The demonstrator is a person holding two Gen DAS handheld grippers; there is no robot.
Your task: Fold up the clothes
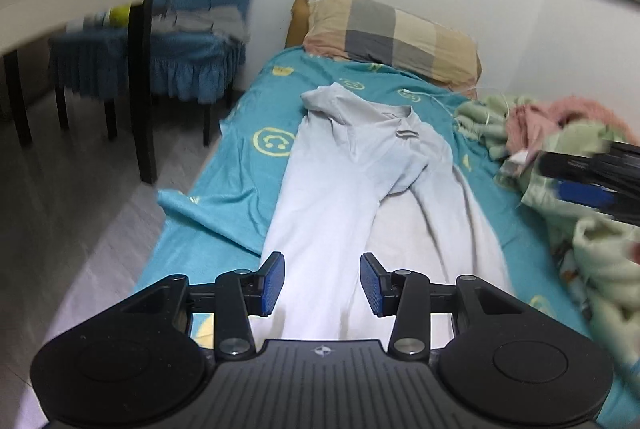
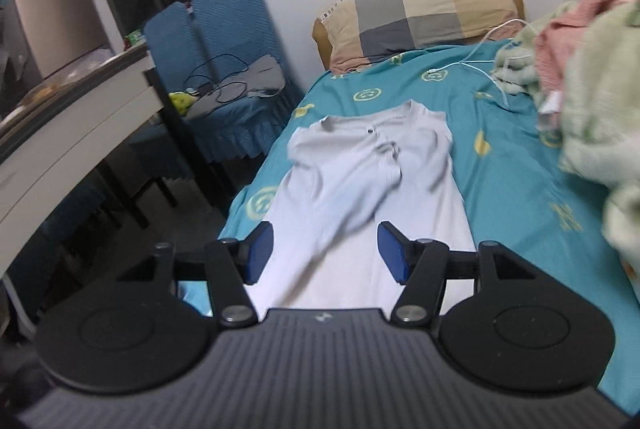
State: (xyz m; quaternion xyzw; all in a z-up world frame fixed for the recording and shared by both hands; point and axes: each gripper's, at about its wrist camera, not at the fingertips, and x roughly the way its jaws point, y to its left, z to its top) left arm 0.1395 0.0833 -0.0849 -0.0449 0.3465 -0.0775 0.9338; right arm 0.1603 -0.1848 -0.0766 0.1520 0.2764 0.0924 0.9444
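Note:
A pale grey long-sleeved shirt (image 1: 360, 181) lies lengthwise on a teal bed sheet (image 1: 248, 117), sleeves folded in over the body, collar toward the pillow. It also shows in the right wrist view (image 2: 372, 173). My left gripper (image 1: 322, 283) is open and empty above the shirt's near end. My right gripper (image 2: 326, 253) is open and empty, also over the shirt's near part. The right gripper's dark body shows blurred at the right edge of the left wrist view (image 1: 592, 181).
A checked pillow (image 2: 420, 13) lies at the head of the bed. A heap of green and pink blankets (image 2: 592, 77) fills the bed's right side, with a white cable (image 2: 480, 65) beside it. Blue-covered chairs (image 2: 224, 69) and a white table (image 2: 72, 133) stand left of the bed.

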